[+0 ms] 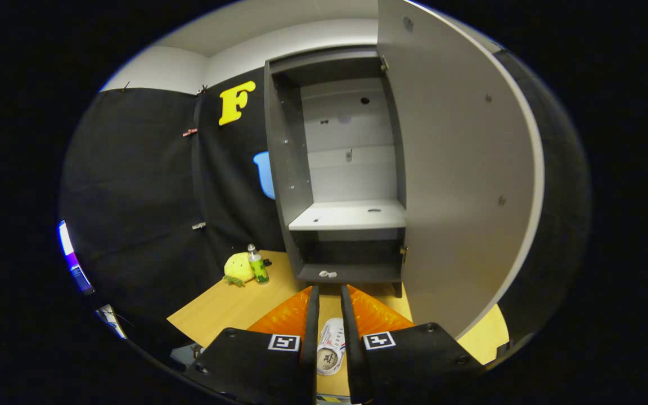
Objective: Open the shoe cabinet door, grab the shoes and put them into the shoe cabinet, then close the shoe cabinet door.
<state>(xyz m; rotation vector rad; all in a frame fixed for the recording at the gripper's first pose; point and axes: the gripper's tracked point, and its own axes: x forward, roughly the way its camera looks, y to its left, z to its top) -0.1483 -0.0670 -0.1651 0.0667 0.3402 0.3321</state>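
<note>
The shoe cabinet (338, 169) is standing wide open ahead of us, its door (459, 185) swung fully out to the right of the opening, so the way in is clear. That looks like the first step done. The gripper (329, 295) is pointing straight at the cabinet's lower compartment, fingers running nearly parallel with a narrow gap between them.

And down in that gap, a shoe (331, 353) is showing: a white sneaker, opening turned towards the camera, sitting low between the fingers near their base. Whether both fingers are actually pressing on it, I cannot tell from this angle; it could be clamped or it could be lying on the wooden table (228, 315) below. The narrow gap does suggest a grasp, which would fit carrying the shoe towards the cabinet.

Inside, the middle shelf (349, 215) is sitting bare and pale, and on the bottom board (352, 273) something small and light is lying near the front edge, too small to name. Off to the left of the cabinet, a yellow plush toy (238, 268) and a green bottle (257, 264) are standing together against the booth wall, well out of the path.

Next move, by my reckoning: getting the shoe onto a shelf, then dealing with that door.
</note>
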